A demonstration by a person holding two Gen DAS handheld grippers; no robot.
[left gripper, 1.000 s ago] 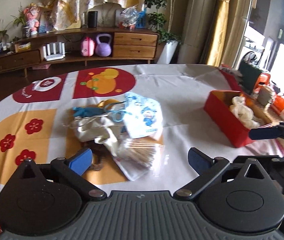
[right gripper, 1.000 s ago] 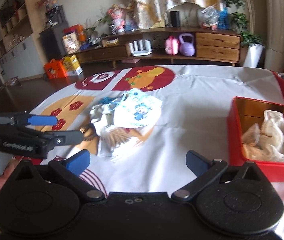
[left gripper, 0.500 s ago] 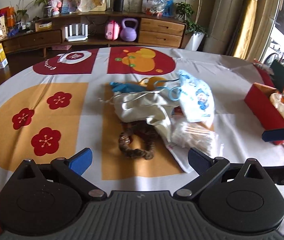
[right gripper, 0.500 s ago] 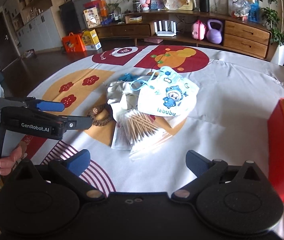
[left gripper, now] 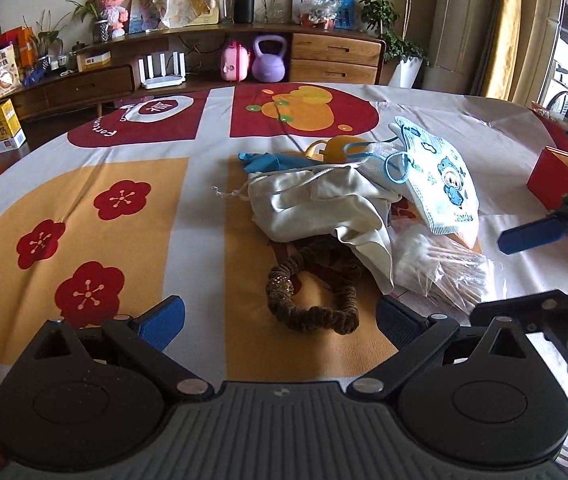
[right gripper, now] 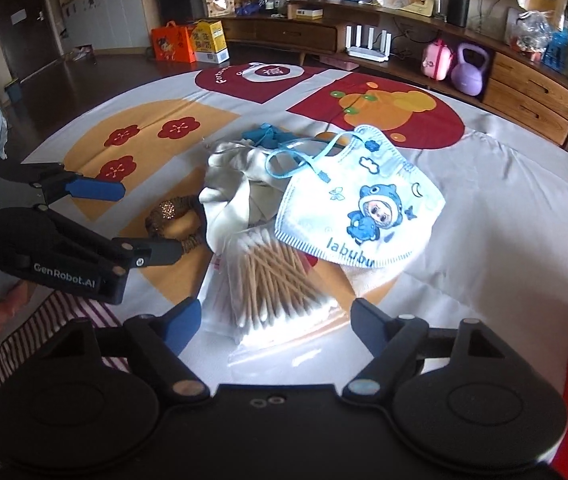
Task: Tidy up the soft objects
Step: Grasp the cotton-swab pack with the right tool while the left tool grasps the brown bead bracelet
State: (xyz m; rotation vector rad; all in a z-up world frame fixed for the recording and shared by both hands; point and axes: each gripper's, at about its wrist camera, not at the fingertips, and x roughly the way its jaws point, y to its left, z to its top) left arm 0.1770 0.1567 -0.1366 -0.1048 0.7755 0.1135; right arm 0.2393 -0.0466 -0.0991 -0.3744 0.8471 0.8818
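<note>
Low over the heap of soft things at the middle of the table [left gripper: 188, 208], both tools tilted down at it

Right gripper [right gripper: 276, 320]: jaws apart and just been closing in, nothing pressed between them; bag of cotton swabs [right gripper: 272, 280] lying in the gap just ahead of the tips, at lower centre of the right wrist view. Judged to be the pick in hand

Left gripper [left gripper: 280, 316]: jaws wide, empty, straddling the brown hair scrunchie [left gripper: 311, 284] at lower centre of the left wrist view, not touching it as far as can be seen

Rest of the heap: cream drawstring pouch [left gripper: 315, 204] at mid-frame, overlapping the scrunchie's far side; printed face mask [right gripper: 359, 208] right of centre in the right wrist view, its lower edge lying over the far end of the swab bag; blue glove [left gripper: 272, 160] and an orange thing [left gripper: 339, 148] behind, only partly seen. Red box [left gripper: 555, 180] at the right edge of the left wrist view, already holding something pale, so likely the goal

To do it well:
- Come down onto the bulk of the swabs, not the slack clear film at the near edge, which would likely slip out
- Close gently; sticks can shift and bunch
- Lift slowly so the mask slides off and stays behind
- Keep the left tool clear of the right one's path toward the box, or take the scrunchie alone without snagging the pouch cord
</note>
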